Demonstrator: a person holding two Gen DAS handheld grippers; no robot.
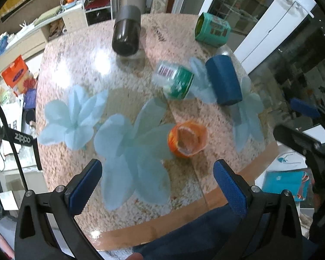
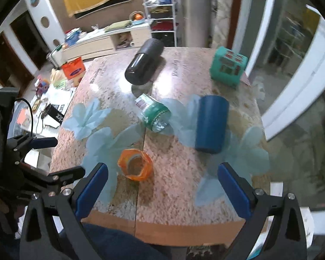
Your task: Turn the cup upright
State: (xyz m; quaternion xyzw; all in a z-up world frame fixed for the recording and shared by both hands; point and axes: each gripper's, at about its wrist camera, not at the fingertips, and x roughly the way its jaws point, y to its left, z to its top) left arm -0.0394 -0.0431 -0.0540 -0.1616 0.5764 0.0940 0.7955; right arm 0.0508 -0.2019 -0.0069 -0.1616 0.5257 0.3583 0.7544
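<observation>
The left gripper (image 1: 157, 183) and the right gripper (image 2: 162, 186) are both wide open and hold nothing. Just ahead of the right gripper, a bit to its left, stands the orange cup (image 2: 136, 164), mouth up. From the left wrist it looks blurry (image 1: 187, 139). Farther ahead lies a blue cup (image 2: 212, 124) on the table (image 2: 179, 186).
</observation>
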